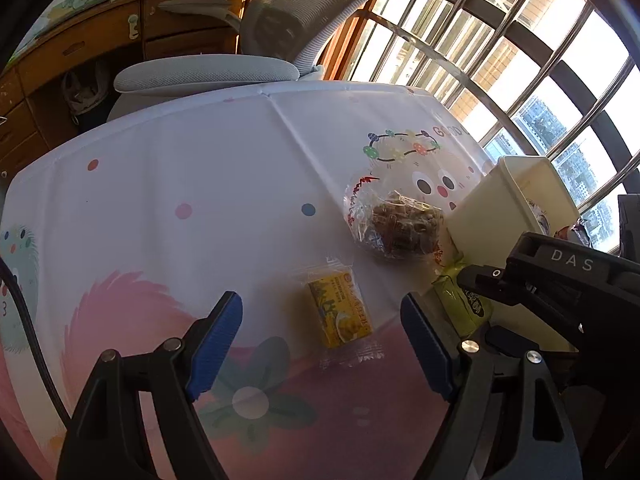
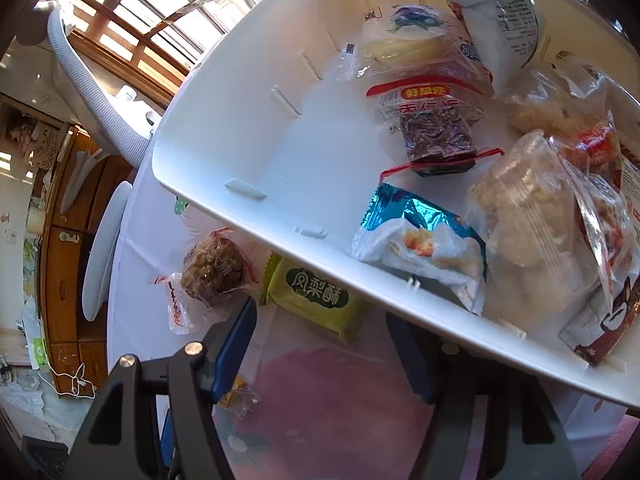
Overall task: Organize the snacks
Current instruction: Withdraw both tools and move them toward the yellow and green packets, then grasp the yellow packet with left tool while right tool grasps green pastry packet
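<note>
- Snacks left on the tablecloth (image 1: 168, 168): a yellow packet (image 1: 340, 312), a clear bag of brown clusters (image 1: 396, 224) and a green packet (image 2: 316, 300), all beside the white bin (image 2: 256, 128).
- Left gripper (image 1: 320, 340) hangs with jaws apart and empty; the yellow packet lies just ahead between the blue pads, its long axis running away from the camera.
- Right gripper (image 2: 324, 344), also spread and empty, is nearer the green packet, which lies crosswise just beyond its tips, partly under the bin's edge.
</note>
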Available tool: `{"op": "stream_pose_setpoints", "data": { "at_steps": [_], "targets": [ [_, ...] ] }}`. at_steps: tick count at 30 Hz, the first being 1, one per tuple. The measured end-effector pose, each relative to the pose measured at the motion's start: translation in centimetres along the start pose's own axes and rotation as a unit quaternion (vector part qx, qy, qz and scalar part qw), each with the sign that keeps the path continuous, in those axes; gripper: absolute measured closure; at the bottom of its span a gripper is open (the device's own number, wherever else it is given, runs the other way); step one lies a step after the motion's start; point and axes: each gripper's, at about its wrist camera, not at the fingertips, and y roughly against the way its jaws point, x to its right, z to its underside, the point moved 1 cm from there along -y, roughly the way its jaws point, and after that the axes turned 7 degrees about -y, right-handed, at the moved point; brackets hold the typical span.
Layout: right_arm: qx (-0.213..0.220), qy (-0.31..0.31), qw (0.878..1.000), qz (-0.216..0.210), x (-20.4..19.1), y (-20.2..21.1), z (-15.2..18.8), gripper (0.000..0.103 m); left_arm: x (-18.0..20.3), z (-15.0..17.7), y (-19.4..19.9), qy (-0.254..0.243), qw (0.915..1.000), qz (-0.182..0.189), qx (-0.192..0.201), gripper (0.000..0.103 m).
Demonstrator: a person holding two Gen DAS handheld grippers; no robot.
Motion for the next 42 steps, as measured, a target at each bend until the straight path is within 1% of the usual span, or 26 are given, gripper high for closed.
{"op": "stream_pose_setpoints", "data": {
  "at_steps": [5,7,11,12,15,20,21,24,30,33,42],
  "targets": [
    [-0.008,0.01,1.0,0.014,-0.3,-1.0,-0.2,0.035,0.8,-0.2,-1.3,-0.008,0.9999,0.0,-0.011,0.028],
    [-0.006,0.018,1.0,0.014,-0.6,-1.1,-0.2,0.034,0.9,-0.2,-1.7,-0.008,0.9998,-0.001,-0.016,0.032],
    [0.0,0.031,0.999,0.027,-1.2,-1.3,-0.1,0.034,1.1,-0.4,-2.2,-0.005,0.9998,0.0,-0.021,0.038],
    [0.001,0.034,0.999,0.031,-1.3,-1.4,0.0,0.034,1.2,-0.5,-2.3,-0.005,0.9998,-0.003,-0.018,0.042],
    [0.001,0.045,0.998,0.049,-2.0,-1.7,0.1,0.034,1.2,-0.6,-2.5,-0.001,0.9999,-0.003,-0.013,0.048],
    [0.002,0.068,0.994,0.083,-3.3,-2.3,0.4,0.034,1.2,-0.5,-2.6,0.001,1.0,-0.006,-0.004,0.072],
    [0.002,0.071,0.994,0.088,-3.4,-2.4,0.4,0.035,1.1,-0.4,-2.5,0.003,1.0,-0.006,-0.003,0.074],
    [-0.001,0.075,0.993,0.096,-3.7,-2.6,0.3,0.036,0.7,-0.3,-2.4,0.011,0.9999,-0.001,0.001,0.077],
    [0.001,0.074,0.993,0.095,-3.6,-2.6,-0.4,0.045,0.2,0.0,-2.0,0.012,0.9999,-0.008,0.0,0.077],
    [0.001,0.074,0.993,0.092,-3.5,-2.6,-0.5,0.048,-0.1,0.0,-1.5,0.018,0.9998,-0.011,0.003,0.078],
    [0.008,0.09,0.993,0.081,-2.6,-2.0,0.0,0.049,-0.6,0.2,0.7,0.016,0.9995,-0.022,0.014,0.078]
  ]
}}
